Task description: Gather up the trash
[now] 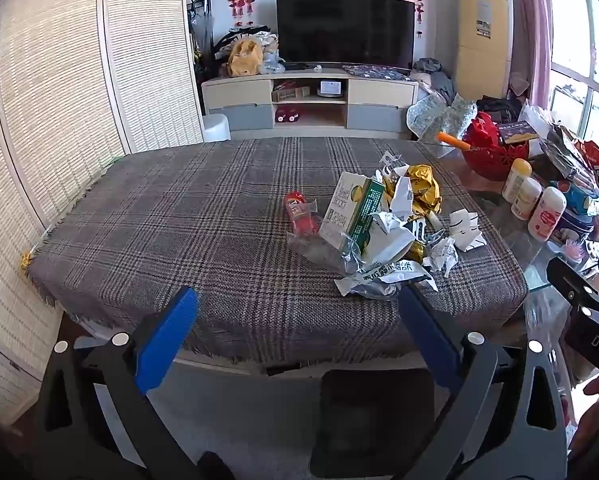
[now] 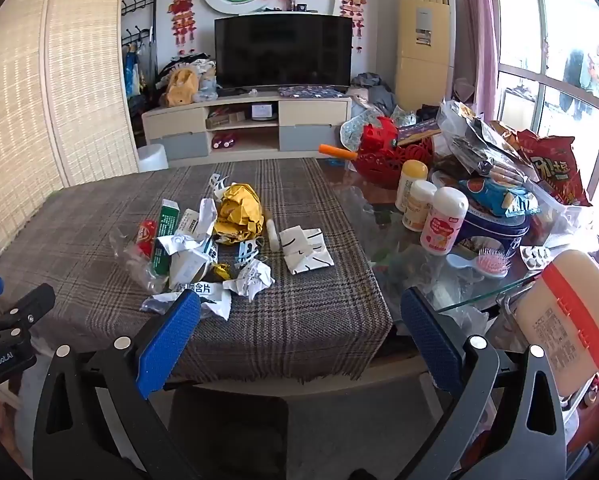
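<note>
1. Left gripper [image 1: 299, 312] – spread wide, nothing between the blue pads, hanging clear above the near table edge.
2. Right gripper [image 2: 299, 316] – equally wide, empty (touching nothing).
3. Trash pile [image 2: 215, 236] heaped mid-way on the plaid cloth [image 2: 299, 320], beyond both tools.

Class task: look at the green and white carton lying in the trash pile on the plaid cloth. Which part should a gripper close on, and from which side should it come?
Grip the carton across its narrow green side, near the raised far end. It lies tilted on wrappers with that end clear. Coming from above, probably with the left gripper, which is open, avoids the crumpled paper at its near end.
</note>
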Demonstrator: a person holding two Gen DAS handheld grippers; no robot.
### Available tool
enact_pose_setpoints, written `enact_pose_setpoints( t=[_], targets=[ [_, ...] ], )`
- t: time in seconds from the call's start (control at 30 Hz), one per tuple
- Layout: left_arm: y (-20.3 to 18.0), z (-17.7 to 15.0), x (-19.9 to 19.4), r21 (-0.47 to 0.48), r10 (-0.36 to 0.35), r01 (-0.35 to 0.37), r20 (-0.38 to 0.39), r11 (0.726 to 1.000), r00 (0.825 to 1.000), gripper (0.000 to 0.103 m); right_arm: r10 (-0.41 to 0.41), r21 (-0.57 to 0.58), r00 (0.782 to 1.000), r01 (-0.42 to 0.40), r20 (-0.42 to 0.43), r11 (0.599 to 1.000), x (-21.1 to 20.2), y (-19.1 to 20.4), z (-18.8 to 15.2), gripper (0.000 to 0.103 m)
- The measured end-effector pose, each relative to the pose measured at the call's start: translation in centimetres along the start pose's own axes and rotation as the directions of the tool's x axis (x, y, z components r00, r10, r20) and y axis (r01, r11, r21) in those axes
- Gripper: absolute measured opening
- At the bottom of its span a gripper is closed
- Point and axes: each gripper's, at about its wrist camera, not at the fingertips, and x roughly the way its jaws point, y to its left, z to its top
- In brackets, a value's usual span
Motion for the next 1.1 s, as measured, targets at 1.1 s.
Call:
enact_pose_setpoints(
  t=[1.1],
  targets=[
    [-0.7, -0.1, 0.0, 0.001, -0.011, 0.011, 0.005, 1.0, 1.0, 0.095, 0.002, 0.009, 1.0, -0.002, -0.015, 1.0, 0.3, -0.2, -0.1, 0.1]
  ],
)
